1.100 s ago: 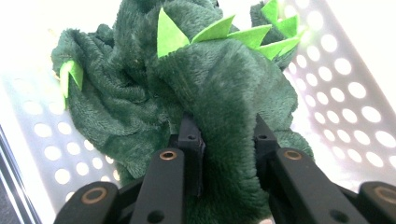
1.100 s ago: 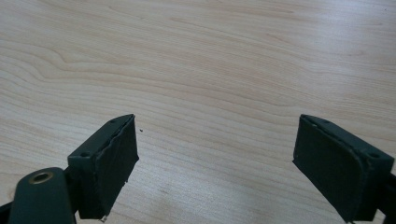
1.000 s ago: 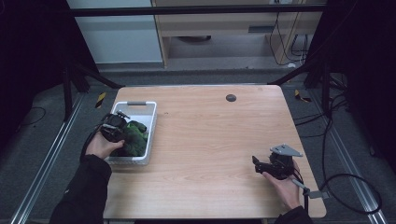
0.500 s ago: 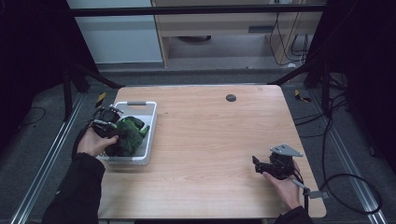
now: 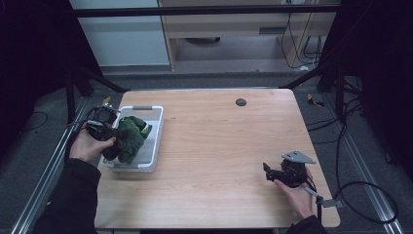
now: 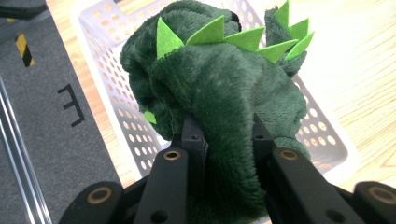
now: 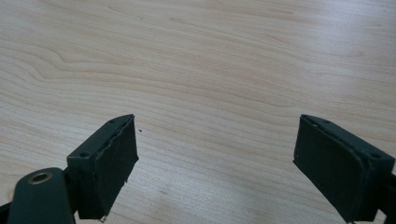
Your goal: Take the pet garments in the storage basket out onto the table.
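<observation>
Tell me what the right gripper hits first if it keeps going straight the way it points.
Probably nothing but bare table: the right gripper stands open over wood, aimed left across it toward the white basket far off, as far as the views show.

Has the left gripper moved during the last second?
Yes. The left gripper, shut on the green plush toy, has drawn back toward the white basket's left rim.

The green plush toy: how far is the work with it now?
Done: the left gripper has its jaws shut on the green plush toy. In hand: it hangs over the white basket. Left: probably placing it; the right gripper waits open over the table.
</observation>
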`<state>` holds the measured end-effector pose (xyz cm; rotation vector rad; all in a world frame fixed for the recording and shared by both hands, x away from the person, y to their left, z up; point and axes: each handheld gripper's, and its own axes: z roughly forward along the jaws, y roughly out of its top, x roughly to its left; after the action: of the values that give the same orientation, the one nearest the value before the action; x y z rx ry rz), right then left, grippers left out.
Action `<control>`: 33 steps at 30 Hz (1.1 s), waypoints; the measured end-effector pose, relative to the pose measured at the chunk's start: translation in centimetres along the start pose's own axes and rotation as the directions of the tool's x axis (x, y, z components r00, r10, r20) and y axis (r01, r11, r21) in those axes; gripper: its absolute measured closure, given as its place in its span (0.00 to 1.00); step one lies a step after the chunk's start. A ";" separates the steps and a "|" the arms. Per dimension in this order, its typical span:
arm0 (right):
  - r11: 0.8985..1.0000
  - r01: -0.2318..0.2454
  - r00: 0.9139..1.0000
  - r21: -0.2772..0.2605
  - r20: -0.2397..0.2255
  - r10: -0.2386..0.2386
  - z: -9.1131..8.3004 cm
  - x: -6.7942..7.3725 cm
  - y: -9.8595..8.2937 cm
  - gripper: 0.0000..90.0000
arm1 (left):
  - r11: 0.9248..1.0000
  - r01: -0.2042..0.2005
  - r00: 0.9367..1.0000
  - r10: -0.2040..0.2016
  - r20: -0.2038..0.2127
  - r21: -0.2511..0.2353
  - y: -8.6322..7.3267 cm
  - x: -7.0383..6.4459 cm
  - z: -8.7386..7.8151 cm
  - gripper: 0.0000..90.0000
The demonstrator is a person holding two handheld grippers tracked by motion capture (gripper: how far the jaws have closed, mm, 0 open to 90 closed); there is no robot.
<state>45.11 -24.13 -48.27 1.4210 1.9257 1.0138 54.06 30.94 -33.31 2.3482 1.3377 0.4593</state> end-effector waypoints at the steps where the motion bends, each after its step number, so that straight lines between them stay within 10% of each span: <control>1: 1.000 0.000 1.000 0.000 0.000 0.000 0.0 0.0 0.0 0.15 | 1.000 -0.001 1.000 0.001 -0.001 -0.002 0.1 0.0 -0.2 0.83; 20: 1.000 0.005 1.000 -0.004 0.001 -0.005 0.0 0.0 0.0 0.15 | 0.996 -0.081 0.997 0.081 0.019 -0.031 1.3 -1.5 -3.2 0.83; 33: 1.000 0.007 1.000 -0.007 0.003 -0.007 0.0 0.0 0.0 0.15 | 0.983 -0.175 0.982 0.179 0.061 -0.059 2.1 -3.8 -5.4 0.83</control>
<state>45.09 -24.14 -48.26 1.4108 1.9218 1.0131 51.26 27.62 -27.94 2.4265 1.0784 0.4592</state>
